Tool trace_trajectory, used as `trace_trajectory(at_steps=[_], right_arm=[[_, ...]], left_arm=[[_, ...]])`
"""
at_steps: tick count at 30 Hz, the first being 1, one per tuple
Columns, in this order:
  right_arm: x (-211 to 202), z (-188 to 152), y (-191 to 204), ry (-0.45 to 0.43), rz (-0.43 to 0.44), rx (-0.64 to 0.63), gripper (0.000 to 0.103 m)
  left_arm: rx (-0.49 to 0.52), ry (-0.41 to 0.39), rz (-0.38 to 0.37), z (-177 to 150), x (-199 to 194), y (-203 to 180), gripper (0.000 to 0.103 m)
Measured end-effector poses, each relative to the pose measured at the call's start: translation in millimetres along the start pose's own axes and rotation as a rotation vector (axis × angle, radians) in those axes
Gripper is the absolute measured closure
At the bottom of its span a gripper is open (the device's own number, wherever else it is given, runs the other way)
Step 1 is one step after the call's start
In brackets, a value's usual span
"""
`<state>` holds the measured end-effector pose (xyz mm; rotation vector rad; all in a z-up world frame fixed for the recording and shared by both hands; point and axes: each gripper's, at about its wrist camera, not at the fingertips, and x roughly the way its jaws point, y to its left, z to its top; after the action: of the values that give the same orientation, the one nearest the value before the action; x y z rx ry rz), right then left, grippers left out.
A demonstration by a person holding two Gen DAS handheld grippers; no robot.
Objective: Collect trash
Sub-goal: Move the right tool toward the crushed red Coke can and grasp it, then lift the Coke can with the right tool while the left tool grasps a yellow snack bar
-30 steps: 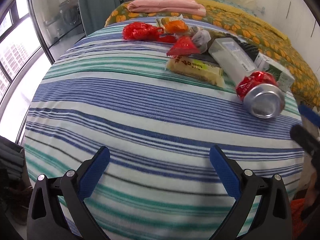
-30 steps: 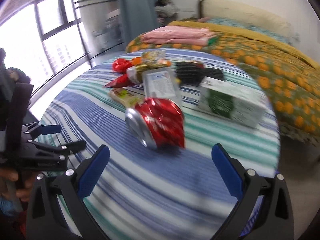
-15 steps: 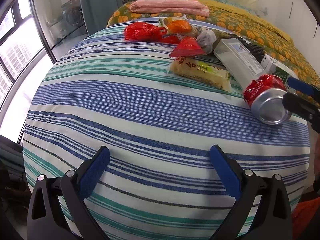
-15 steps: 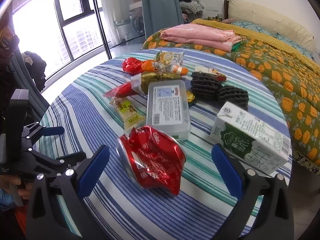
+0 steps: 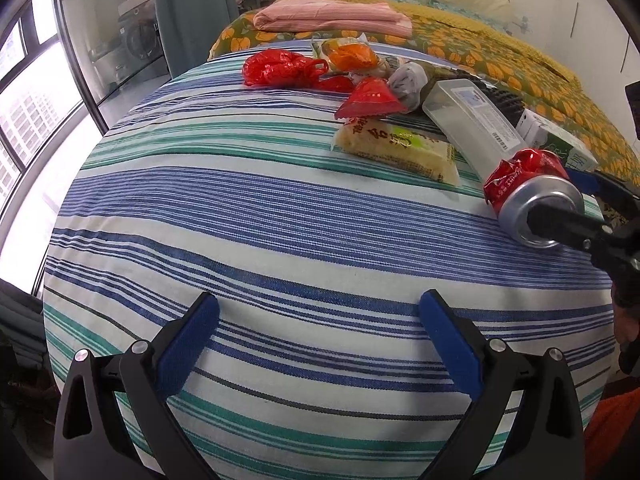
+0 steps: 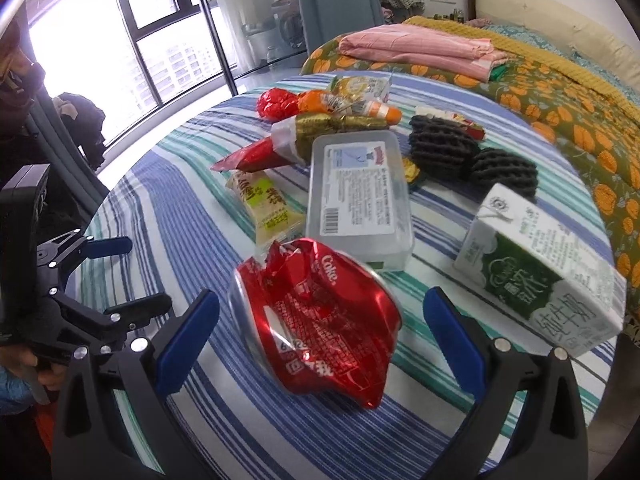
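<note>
Crushed red cola can [image 6: 316, 320]: aluminium, dented and creased, silver base showing, lying on its side on the striped surface [image 5: 240, 216]. Position: between the 2 blue pads of the right gripper [image 6: 320, 336], jaws spread wide at either side, no contact visible. In the left wrist view the can [image 5: 528, 196] sits at 3 o'clock, well apart from the left gripper [image 5: 320, 340], also spread wide over bare cloth. Adjacent trash: clear plastic box [image 6: 358, 196] at 12 o'clock just beyond the can, yellow snack packet [image 6: 266, 204] at 11 o'clock, milk carton [image 6: 540, 268] at 2 o'clock.
</note>
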<state>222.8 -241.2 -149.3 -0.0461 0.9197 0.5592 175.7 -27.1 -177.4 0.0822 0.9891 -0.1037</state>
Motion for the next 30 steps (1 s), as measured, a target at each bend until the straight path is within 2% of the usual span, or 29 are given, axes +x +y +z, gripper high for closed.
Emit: trace_trajectory(at_steps=[2, 7, 12, 15, 18, 22, 26, 28, 30], right_arm=[[-2.0, 0.0, 0.4, -0.002, 0.008, 0.007, 0.024], [-23.4, -11.3, 7.2, -0.037, -0.026, 0.028, 0.024], [-54.4, -47.0, 5.2, -0.092, -0.086, 0.123, 0.024], [-65.5, -63.9, -6.1, -0.134, -0.07, 0.223, 0.024], [-71.3, -71.4, -13.8, -0.153, -0.075, 0.267, 0.024], [-78.0, -72.6, -13.3, -0.155, -0.082, 0.263, 0.024], [-77.5, -74.1, -8.6, -0.131, -0.096, 0.258, 0.024], [-72.5, -76.3, -6.4, -0.105, -0.105, 0.256, 0.024], [-64.5, -77.5, -1.8, -0.075, -0.114, 0.241, 0.023]], left_arm=[[-0.005, 0.013, 0.0, 2.5, 0.9, 0.4, 0.004], [-0.06, 0.024, -0.022, 19.4, 3.3, 1.5, 0.004], [-0.115, -0.011, -0.066, 50.6, 6.3, -19.5, 0.004], [-0.072, -0.024, -0.026, 66.7, 21.9, -48.8, 0.004], [-0.027, -0.02, 0.087, 70.6, 36.9, -61.3, 0.004], [-0.092, 0.011, 0.11, 60.4, 35.7, -19.9, 0.004], [-0.146, 0.036, 0.187, 36.4, 21.6, 41.1, 0.004], [-0.183, 0.045, 0.17, 29.7, 14.4, 59.4, 0.004], [-0.17, 0.035, 0.089, 34.6, 9.3, 55.8, 0.004]])
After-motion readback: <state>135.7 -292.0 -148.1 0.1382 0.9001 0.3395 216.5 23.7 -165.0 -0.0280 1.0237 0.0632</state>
